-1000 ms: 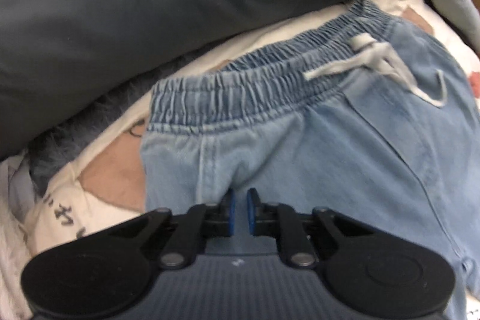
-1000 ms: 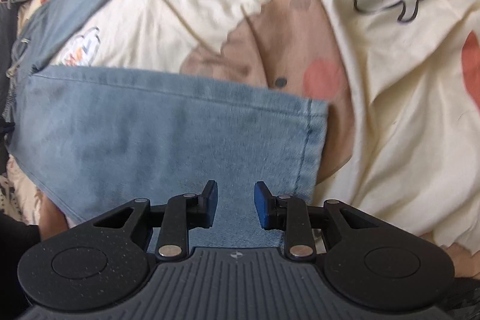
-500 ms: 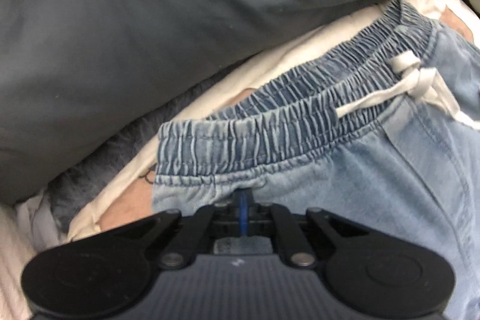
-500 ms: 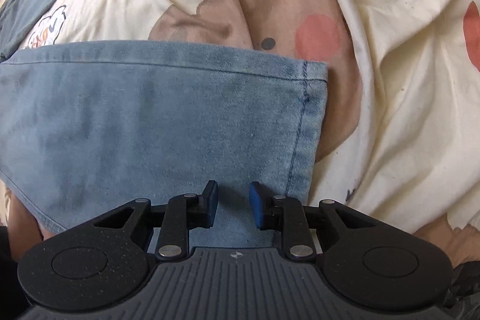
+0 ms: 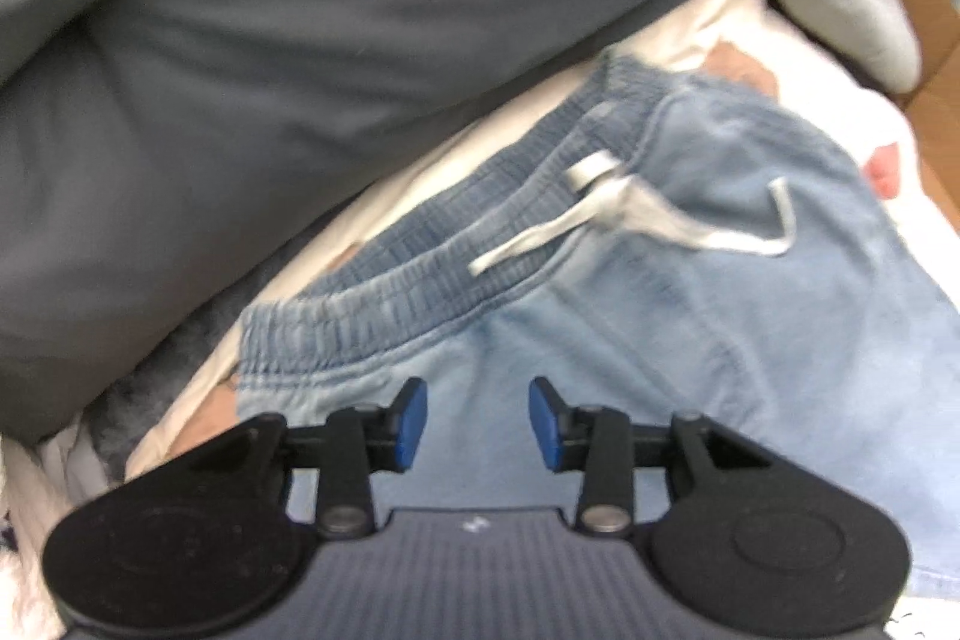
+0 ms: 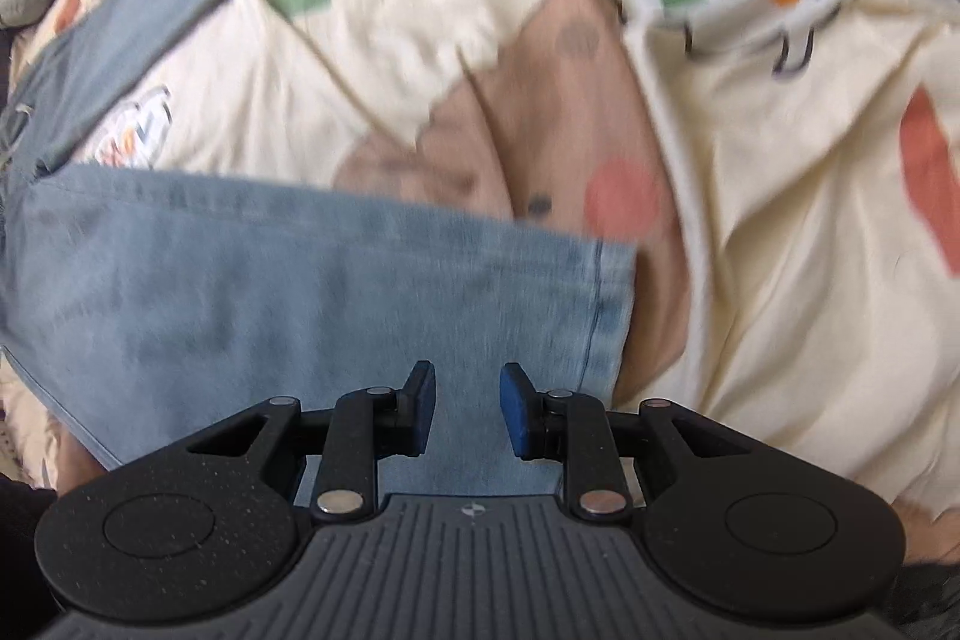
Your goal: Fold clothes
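The left gripper (image 5: 478,421) hovers low over the jeans (image 5: 690,340), fingers spread, holding nothing, just below the waistband (image 5: 420,292) and its drawstring (image 5: 618,214). The right gripper (image 6: 467,415), also spread, sits over the leg near the hem (image 6: 600,304). The jeans lie flat on a printed sheet (image 6: 780,250), with a grey pillow (image 5: 330,40) beyond.
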The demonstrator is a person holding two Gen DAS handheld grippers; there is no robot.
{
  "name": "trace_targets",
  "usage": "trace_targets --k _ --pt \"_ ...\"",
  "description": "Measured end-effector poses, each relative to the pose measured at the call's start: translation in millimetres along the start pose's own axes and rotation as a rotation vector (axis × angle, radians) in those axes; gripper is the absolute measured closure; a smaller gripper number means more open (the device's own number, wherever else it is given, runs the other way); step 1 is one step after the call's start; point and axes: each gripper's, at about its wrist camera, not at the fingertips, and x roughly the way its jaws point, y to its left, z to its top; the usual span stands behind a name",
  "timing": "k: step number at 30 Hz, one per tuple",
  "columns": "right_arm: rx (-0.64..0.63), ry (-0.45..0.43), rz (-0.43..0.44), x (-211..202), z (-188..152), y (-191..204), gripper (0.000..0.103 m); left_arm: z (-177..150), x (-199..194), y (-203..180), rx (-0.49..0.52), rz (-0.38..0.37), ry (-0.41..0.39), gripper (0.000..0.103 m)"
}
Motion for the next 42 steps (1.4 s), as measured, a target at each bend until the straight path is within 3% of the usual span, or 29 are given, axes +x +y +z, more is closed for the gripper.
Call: trace_targets --k 9,17,20,26,33,42 --pt "-0.042 -0.148 0.006 -21 67 9 0.070 23 0 -53 0.064 -0.105 -0.055 0.063" --pt "-0.103 -0.241 -0.003 -9 131 38 0.069 51 25 -100 0.113 -0.191 -0.095 0.063" --pt "-0.131 -0.249 -0.010 7 159 54 0.067 63 41 -112 0.138 -0.192 -0.111 0.063" --pt "-0.187 -0.265 -0.025 39 216 85 0.066 88 73 -108 0.096 -0.098 -0.157 0.067" --pt "-0.224 -0.260 -0.032 82 273 117 0.066 104 100 -112 0.138 -0.115 -0.110 0.072" --pt "-0.262 -0.203 -0.100 119 302 144 0.060 125 141 -119 0.098 -0.102 0.007 0.074"
